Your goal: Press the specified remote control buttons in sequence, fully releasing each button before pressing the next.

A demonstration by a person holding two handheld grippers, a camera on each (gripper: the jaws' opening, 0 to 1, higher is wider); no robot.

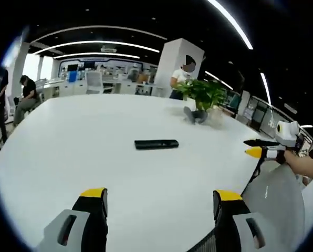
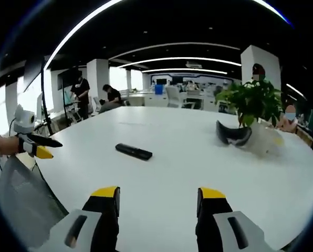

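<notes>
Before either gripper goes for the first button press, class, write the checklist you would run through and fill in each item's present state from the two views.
1. Remote in view on the white table: ok, seen from both grippers.
2. Remote lying flat, nothing on it: ok.
3. Left gripper free: ok, jaws apart, holding nothing.
4. Right gripper free: ok, jaws apart, holding nothing.
5. Path to the remote: ok, bare tabletop between both grippers and it; the potted plant stands beyond.
6. Which button faces where: cannot tell, the remote is too small to read.
</notes>
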